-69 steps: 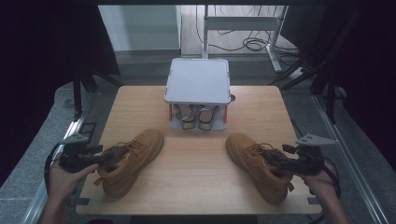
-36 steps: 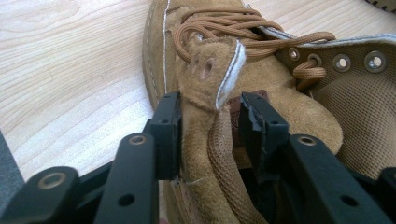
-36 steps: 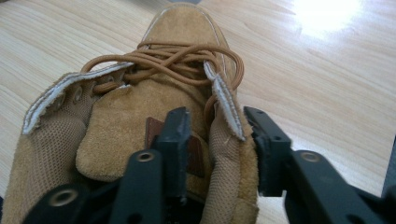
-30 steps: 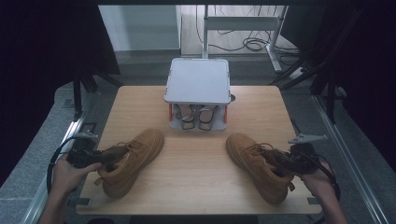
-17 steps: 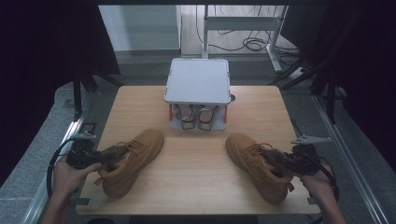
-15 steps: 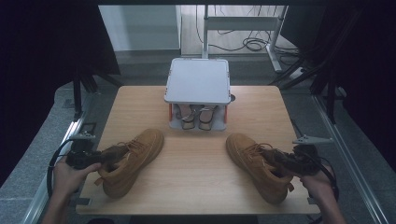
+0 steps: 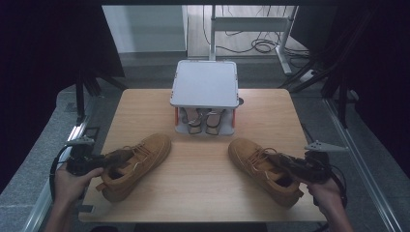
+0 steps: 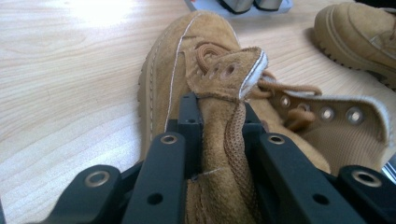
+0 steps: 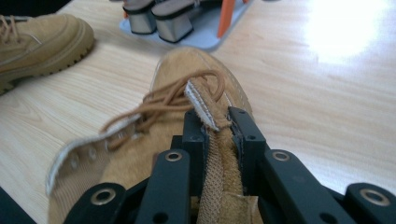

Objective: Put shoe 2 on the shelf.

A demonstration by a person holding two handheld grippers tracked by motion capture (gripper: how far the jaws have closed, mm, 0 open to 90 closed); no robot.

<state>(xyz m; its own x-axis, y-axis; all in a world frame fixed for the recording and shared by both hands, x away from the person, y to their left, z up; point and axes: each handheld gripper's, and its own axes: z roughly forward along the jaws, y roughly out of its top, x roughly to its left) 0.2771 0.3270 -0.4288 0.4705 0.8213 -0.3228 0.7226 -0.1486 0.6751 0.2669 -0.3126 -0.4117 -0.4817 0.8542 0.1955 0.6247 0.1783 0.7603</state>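
Two tan suede lace-up boots lie on the wooden table [image 7: 203, 193], toes pointing to the far side. My left gripper [image 7: 116, 157] reaches into the left boot [image 7: 145, 157] from the near left. In the left gripper view its jaws [image 8: 217, 105] have just been closing and now pinch the boot's raised tongue [image 8: 229, 74]. My right gripper [image 7: 285, 162] comes at the right boot [image 7: 251, 154] from the near right. Its jaws [image 9: 215, 119] have also just been closing and clamp that boot's tongue [image 9: 205, 102]. Both boots rest on the table.
A small shoe rack with a grey top [image 7: 205, 84] and orange posts stands at the table's far middle, with a pair of heeled shoes [image 7: 203, 121] under it. Bare wood lies between the two boots. Dark curtains and floor rails flank the table.
The right hand has shifted slightly over its boot. The left hand and both boots stay where they were.
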